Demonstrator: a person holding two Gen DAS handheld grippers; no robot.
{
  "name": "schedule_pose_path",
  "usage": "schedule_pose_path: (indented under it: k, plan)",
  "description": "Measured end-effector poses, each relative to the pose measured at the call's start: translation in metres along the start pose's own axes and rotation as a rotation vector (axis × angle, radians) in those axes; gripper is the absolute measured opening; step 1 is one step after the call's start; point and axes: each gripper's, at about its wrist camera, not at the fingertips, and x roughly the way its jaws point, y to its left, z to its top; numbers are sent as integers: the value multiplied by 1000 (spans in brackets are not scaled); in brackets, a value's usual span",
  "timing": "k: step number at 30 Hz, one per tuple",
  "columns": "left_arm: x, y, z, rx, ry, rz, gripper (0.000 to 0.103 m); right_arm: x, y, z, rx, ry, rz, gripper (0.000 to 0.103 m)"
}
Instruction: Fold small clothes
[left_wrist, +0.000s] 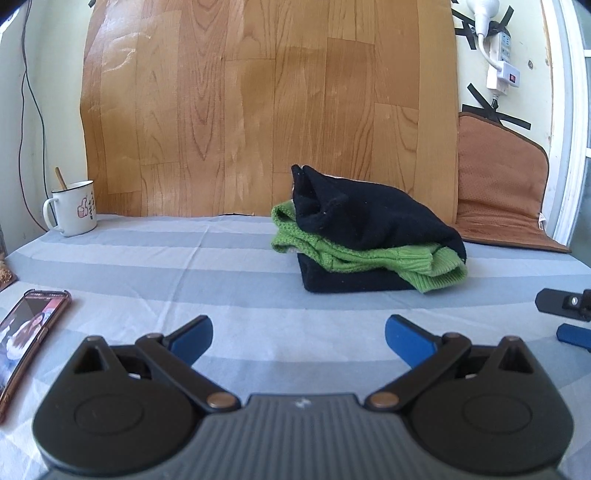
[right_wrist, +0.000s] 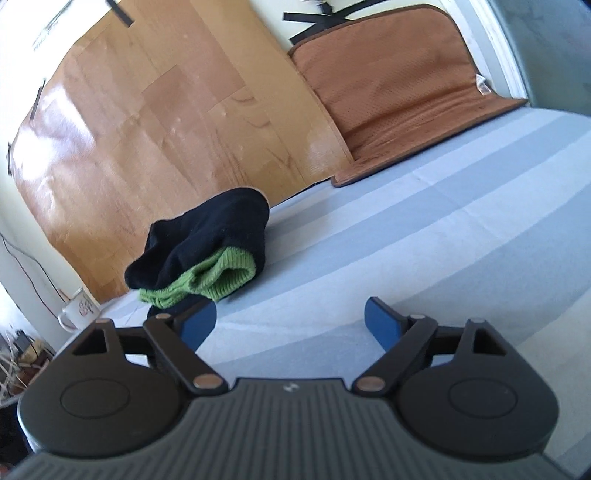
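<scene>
A small stack of knitwear lies on the striped sheet: a black piece (left_wrist: 364, 218) on top, a green knit (left_wrist: 373, 258) under it, and another black folded piece (left_wrist: 343, 280) at the bottom. In the right wrist view the same stack shows as the black piece (right_wrist: 207, 236) over the green knit (right_wrist: 218, 275). My left gripper (left_wrist: 298, 332) is open, with nothing between its blue fingers, a little short of the stack. My right gripper (right_wrist: 290, 323) is open and holds nothing, with the stack just beyond its left finger. Its tips (left_wrist: 561, 314) show at the right edge of the left wrist view.
A white enamel mug (left_wrist: 74, 208) with a stick in it stands at the back left. A phone (left_wrist: 27, 332) lies at the left on the striped sheet (left_wrist: 221, 266). A brown mat (left_wrist: 498, 184) leans at the back right, beside a wood-pattern sheet (left_wrist: 258, 110) on the wall.
</scene>
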Motion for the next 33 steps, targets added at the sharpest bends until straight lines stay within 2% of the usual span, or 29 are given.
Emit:
schedule_pose_path:
  k: [8,15,22,29,33]
  plan:
    - [-3,-3,-1,20,-22,-3,103,-1,11,-3,-67,-6,-36,90]
    - [-3,-7,-1,45,-22,-1,103,0,9,-3,-59,0,-43,91]
    - [-7,-11,-2,78,-47,48,103,-1,5,-4,-8,-13,-27,91]
    - [-5,-8,-1,69,-38,60,103,-2,2,-3,6,-16,-12,91]
    - [-5,-7,-1,71,-36,62,103,-1,1,-1,-4,-3,10,95]
